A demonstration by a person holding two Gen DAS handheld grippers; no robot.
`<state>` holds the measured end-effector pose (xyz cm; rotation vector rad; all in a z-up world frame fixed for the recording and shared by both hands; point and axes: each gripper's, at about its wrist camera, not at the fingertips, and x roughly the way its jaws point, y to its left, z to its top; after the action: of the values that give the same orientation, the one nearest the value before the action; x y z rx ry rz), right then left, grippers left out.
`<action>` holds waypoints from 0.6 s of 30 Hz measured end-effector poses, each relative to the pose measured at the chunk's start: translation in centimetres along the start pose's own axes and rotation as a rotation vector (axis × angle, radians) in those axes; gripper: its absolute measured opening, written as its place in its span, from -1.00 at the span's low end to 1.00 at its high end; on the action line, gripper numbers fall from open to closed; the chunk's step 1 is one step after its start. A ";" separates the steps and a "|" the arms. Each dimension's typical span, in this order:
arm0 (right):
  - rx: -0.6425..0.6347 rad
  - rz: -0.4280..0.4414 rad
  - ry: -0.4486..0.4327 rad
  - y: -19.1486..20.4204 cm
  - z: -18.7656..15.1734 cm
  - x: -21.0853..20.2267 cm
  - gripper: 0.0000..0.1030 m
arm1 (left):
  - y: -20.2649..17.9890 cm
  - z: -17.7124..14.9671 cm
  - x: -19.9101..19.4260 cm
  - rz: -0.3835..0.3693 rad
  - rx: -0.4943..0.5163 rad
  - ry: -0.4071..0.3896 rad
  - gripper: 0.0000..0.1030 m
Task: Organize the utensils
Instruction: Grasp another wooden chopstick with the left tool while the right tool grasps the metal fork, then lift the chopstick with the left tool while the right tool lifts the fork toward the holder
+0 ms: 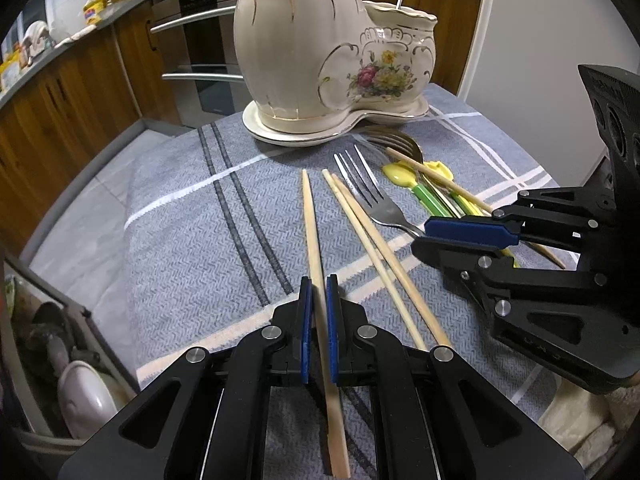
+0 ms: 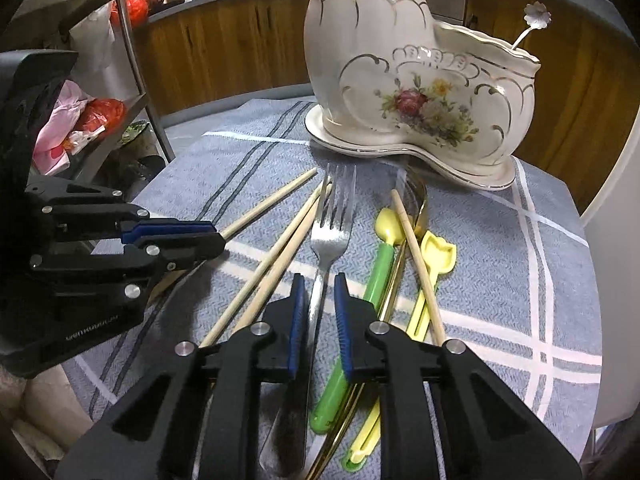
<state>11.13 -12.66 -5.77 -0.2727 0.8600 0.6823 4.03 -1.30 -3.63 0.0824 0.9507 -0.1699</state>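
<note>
Two tongs work over a grey-blue cloth (image 1: 192, 240) on the worktop. Left tongs (image 1: 319, 284) pinch one pale wooden chopstick (image 1: 312, 232) lying on the cloth. Right tongs (image 2: 318, 280) have closed around the handle of a steel fork (image 2: 332, 236), tines pointing far. Two more chopsticks (image 2: 280, 264) lie between them. Right of the fork lie green and yellow plastic spoons (image 2: 434, 250) and another chopstick. Far off stands a cream floral holder (image 1: 320, 48).

A home kitchen: wooden cabinets (image 2: 224, 44), built-in oven (image 1: 200, 52), cluttered countertop (image 1: 60, 36).
</note>
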 end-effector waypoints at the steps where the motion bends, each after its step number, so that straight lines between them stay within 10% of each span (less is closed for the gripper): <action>1: 0.000 0.000 -0.004 0.1 0.0 0.0 -0.80 | -0.1 0.0 0.0 0.003 0.002 0.000 -0.84; 18: 0.042 0.061 -0.069 -0.7 -0.7 -0.9 -0.88 | -0.6 0.5 0.2 0.039 0.017 -0.002 -0.87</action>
<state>10.75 -13.92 -5.52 -0.1843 0.8185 0.7257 4.43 -1.95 -3.51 0.1160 0.9449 -0.1422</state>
